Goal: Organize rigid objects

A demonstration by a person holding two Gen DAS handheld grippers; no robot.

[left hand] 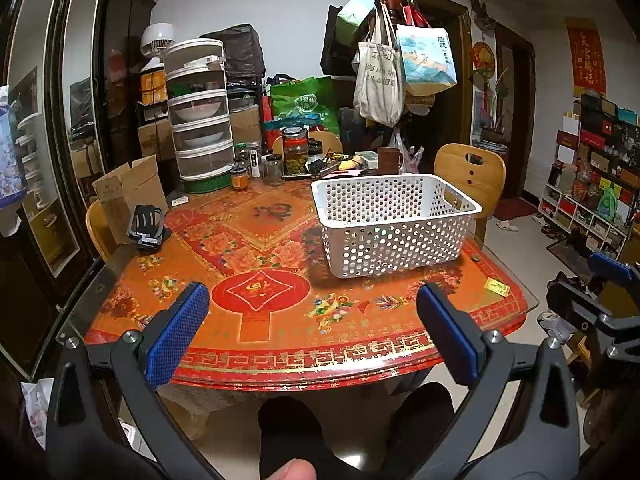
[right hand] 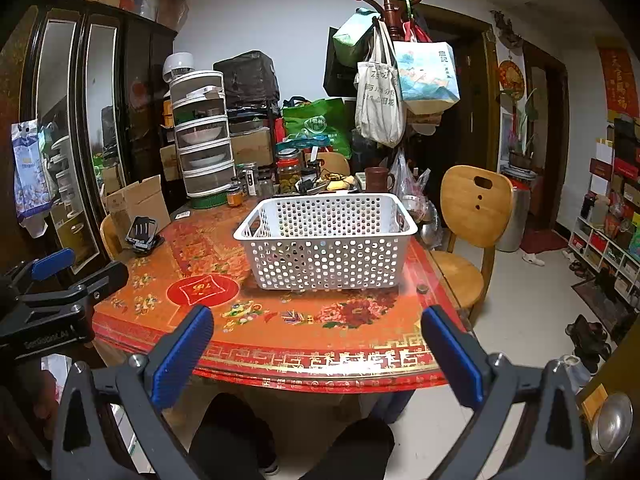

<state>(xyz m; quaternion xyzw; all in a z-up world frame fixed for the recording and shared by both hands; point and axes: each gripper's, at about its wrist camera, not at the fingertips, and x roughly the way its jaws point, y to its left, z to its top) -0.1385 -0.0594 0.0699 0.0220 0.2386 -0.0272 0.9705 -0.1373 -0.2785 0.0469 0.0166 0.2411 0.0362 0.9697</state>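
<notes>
You hold the left gripper [left hand: 312,328] and right gripper [right hand: 316,356] spread wide, empty, short of the white perforated basket [right hand: 326,256]; approach level before grasping anything.

both tongs [left hand: 312,332] [right hand: 318,354] spread wide, side by side

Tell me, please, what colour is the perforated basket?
White; the basket shows best in the right wrist view.

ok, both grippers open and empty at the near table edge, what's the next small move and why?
Probably advance the left gripper toward the black phone stand at the table's left edge. Both the left and the right gripper hold nothing, the white basket looks nearly empty, and that stand is the nearest loose rigid item.
</notes>
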